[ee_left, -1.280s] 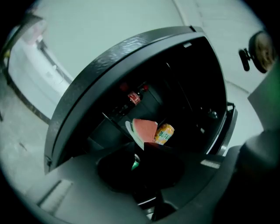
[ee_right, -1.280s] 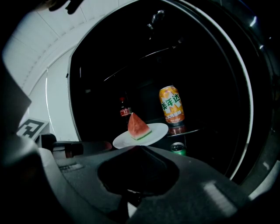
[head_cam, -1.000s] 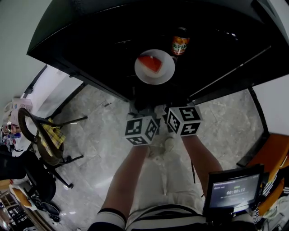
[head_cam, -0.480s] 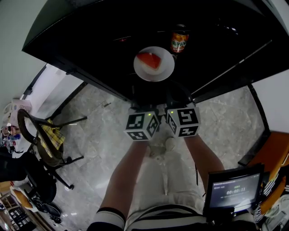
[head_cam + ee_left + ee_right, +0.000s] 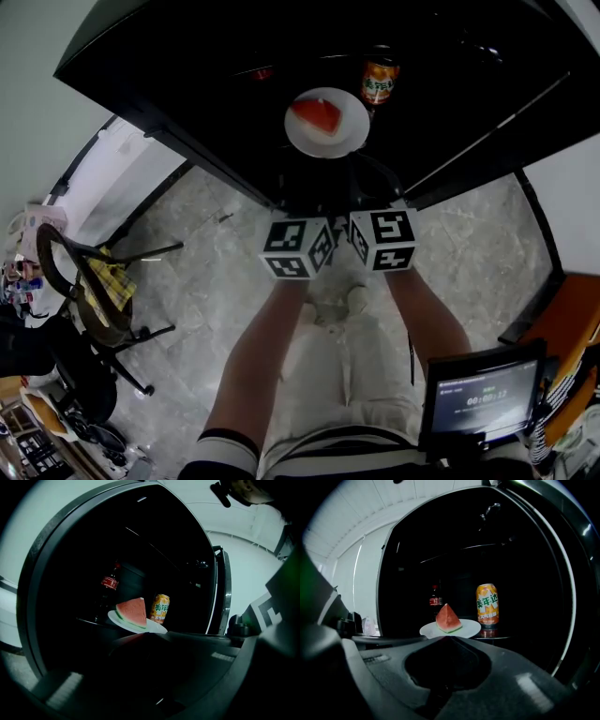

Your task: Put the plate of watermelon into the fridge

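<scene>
Since the plate (image 5: 350,134) has sat unmoved for a second in the fridge (image 5: 440,550), 7 o'clock of the can (image 5: 380,82), with left gripper (image 5: 140,637) and right gripper (image 5: 447,639) closed, empty, at its 6 o'clock, placement looks done.
</scene>
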